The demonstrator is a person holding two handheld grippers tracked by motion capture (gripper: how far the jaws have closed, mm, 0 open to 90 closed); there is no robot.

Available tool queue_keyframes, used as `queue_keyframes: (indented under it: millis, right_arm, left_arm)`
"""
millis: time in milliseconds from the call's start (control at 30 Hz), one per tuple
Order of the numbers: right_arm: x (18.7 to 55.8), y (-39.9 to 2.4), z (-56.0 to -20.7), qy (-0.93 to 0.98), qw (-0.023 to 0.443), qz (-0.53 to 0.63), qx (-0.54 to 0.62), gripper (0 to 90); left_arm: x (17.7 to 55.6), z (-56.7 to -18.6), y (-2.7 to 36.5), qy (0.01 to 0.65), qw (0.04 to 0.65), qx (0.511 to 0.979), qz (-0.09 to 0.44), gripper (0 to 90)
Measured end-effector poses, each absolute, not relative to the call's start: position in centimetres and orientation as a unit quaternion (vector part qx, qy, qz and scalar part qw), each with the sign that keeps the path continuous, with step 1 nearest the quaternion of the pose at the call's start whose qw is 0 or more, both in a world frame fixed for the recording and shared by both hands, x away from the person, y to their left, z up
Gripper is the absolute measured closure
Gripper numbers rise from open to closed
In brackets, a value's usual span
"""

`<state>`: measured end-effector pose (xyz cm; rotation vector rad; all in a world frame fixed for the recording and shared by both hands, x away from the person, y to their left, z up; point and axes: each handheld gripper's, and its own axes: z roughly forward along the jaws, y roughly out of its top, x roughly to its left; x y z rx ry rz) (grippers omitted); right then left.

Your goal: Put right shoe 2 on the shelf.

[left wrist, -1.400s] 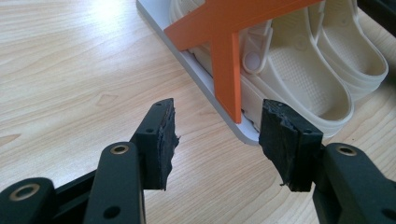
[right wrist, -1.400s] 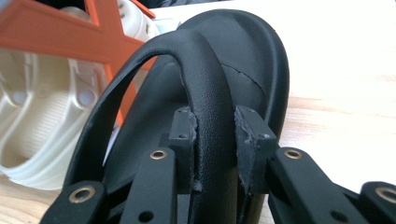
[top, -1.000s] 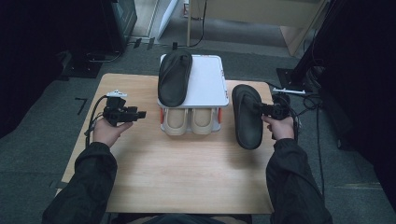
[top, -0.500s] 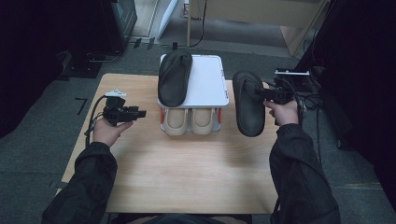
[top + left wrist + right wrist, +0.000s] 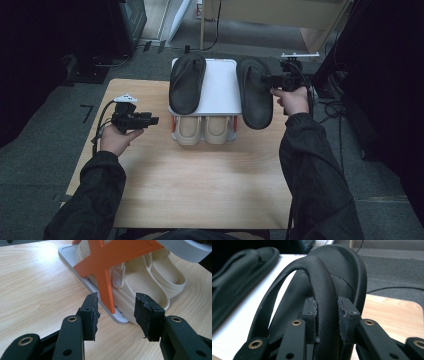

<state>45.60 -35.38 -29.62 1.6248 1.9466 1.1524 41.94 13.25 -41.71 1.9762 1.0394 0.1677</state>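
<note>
A white-topped shoe rack [image 5: 220, 90] with orange X-shaped sides [image 5: 110, 257] stands at the table's back middle. One black slipper [image 5: 187, 82] lies on the left of its top shelf. A pair of beige clogs [image 5: 202, 127] sits on the lower shelf. My right gripper [image 5: 272, 79] is shut on the strap [image 5: 322, 285] of a second black slipper [image 5: 254, 92], held in the air along the rack's right edge. My left gripper [image 5: 154, 120] hovers left of the rack, aimed at the clogs [image 5: 140, 277]. Its jaws have just been closing, still open, with nothing between them.
The wooden table [image 5: 190, 185] has free room in front of the rack. Its right corner [image 5: 392, 310] lies just beyond the held slipper. Grey floor with cables runs behind the table, and a dark cabinet [image 5: 125, 25] stands at the back left.
The right gripper has lifted the black slipper off the table right of the rack and carried it up and back beside the top shelf. The left hand has stayed put.
</note>
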Motion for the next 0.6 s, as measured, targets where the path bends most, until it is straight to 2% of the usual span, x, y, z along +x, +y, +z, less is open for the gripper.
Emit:
queue_keyframes:
  millis: [333, 600]
  right_arm:
    - [48.9, -31.1, -29.9, 0.697, 0.168, 0.407, 0.565, 70.4]
    - [51.0, -29.5, -30.8, 0.694, 0.150, 0.411, 0.572, 70.4]
  left_arm:
    - [42.2, -41.4, 13.7, 0.416, 0.448, 0.789, 0.060, 57.0]
    - [42.1, -41.2, 13.4, 0.411, 0.443, 0.794, 0.071, 56.9]
